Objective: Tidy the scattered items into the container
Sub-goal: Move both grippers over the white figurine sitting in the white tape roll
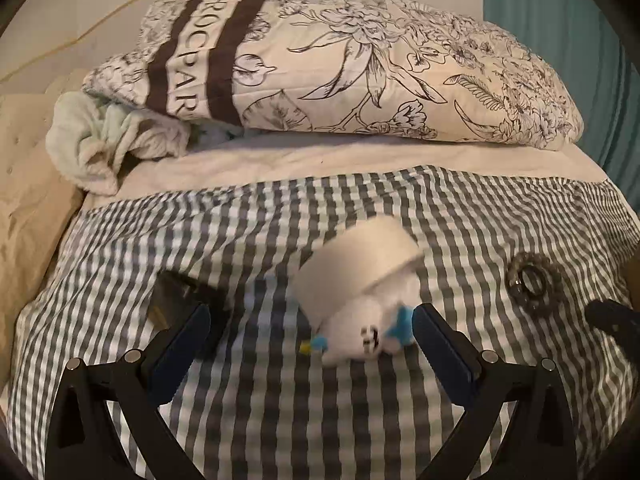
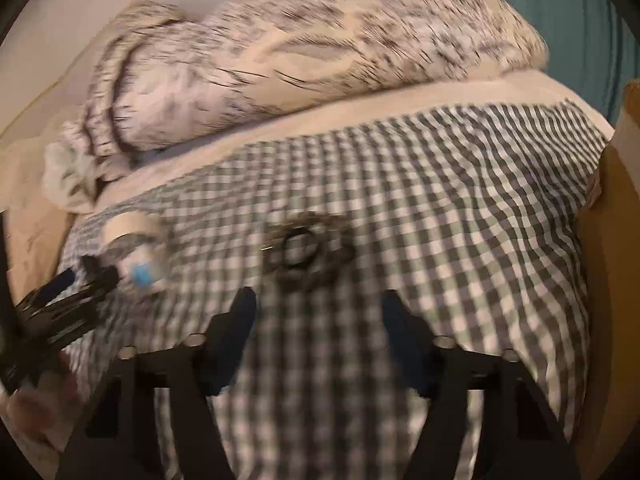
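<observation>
On the grey-and-white checked blanket (image 1: 280,400) lies a white plush toy (image 1: 372,328) with blue bits, and a white tape roll (image 1: 360,256) leans on it. My left gripper (image 1: 314,328) is open, with the toy between its fingers, close to the right one; the pads do not press it. A dark flat object (image 1: 176,292) lies behind the left finger. A dark beaded ring (image 2: 304,248) rests just ahead of my right gripper (image 2: 318,308), which is open with only blanket between its fingers. The ring (image 1: 532,280) also shows in the left wrist view.
A folded floral quilt (image 1: 360,72) and a pale towel (image 1: 100,140) lie at the back of the bed. A brown cardboard box wall (image 2: 612,260) stands at the right edge. A teal curtain (image 1: 560,20) hangs behind. The left gripper (image 2: 86,276) shows at the far left of the right wrist view.
</observation>
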`<state>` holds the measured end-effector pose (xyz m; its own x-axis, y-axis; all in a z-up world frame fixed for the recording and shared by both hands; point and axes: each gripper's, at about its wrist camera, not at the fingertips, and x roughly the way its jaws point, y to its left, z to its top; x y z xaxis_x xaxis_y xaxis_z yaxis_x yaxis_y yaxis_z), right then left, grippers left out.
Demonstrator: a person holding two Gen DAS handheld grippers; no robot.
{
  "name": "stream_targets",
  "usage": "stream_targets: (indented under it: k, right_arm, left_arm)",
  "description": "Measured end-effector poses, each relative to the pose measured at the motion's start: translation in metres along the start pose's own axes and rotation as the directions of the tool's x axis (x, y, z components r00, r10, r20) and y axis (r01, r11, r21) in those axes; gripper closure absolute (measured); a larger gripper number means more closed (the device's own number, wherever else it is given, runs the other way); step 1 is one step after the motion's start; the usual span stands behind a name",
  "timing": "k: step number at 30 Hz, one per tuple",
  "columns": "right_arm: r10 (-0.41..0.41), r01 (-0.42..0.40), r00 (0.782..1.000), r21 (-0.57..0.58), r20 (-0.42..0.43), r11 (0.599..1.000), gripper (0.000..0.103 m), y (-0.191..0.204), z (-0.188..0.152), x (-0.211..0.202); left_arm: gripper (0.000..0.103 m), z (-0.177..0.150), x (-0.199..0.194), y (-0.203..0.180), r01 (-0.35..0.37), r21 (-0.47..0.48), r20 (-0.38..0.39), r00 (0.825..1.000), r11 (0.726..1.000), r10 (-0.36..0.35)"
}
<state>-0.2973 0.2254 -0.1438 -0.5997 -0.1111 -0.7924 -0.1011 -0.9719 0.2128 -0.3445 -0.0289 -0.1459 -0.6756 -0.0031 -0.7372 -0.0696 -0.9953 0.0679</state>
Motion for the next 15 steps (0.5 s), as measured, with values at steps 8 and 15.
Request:
stream_targets:
  k: [8, 15]
  right_arm:
    - [-0.039, 0.042, 0.998, 0.063, -0.043, 0.997, 0.054, -0.022, 0.029, 0.042]
    - [-0.209, 0.206, 0.977, -0.087, -0.032, 0.975, 0.064, -0.003, 0.029, 0.073]
  left_arm:
    - [0.000, 0.016, 0.027, -0.004, 0.018, -0.016, 0.013, 1.000, 1.000, -0.018]
    - [0.021, 0.015, 0.024, 0.003, 0.079, -0.066, 0.032, 0.997, 0.995, -0.077]
